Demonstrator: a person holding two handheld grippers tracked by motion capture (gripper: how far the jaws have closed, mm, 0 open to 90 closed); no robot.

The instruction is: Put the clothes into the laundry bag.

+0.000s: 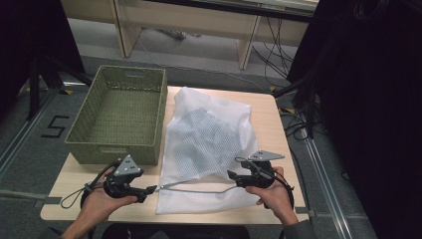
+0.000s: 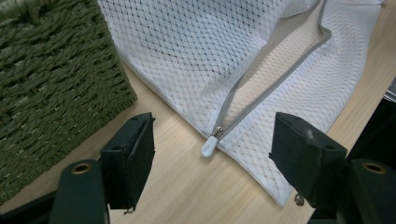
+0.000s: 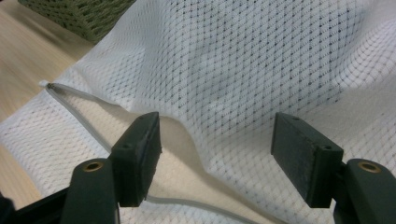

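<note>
A white mesh laundry bag (image 1: 209, 134) lies flat on the wooden table (image 1: 271, 124), with a bluish-grey garment showing through it. Its grey zipper (image 1: 194, 189) runs along the near edge and stands parted. The white zipper pull (image 2: 208, 145) sits at the bag's near-left corner, on the table between the jaws of my left gripper (image 2: 215, 128), which is open and touches nothing. My left gripper (image 1: 149, 190) points right at that corner. My right gripper (image 1: 233, 175) is open above the bag's near-right part; its jaws (image 3: 218, 128) straddle raised mesh (image 3: 257, 60) without pressing it.
A green woven basket (image 1: 114, 152) stands empty at the table's left, touching the bag's left edge; its wall (image 2: 51, 84) is close beside my left gripper. Cables and black stands line the floor to the right and far left.
</note>
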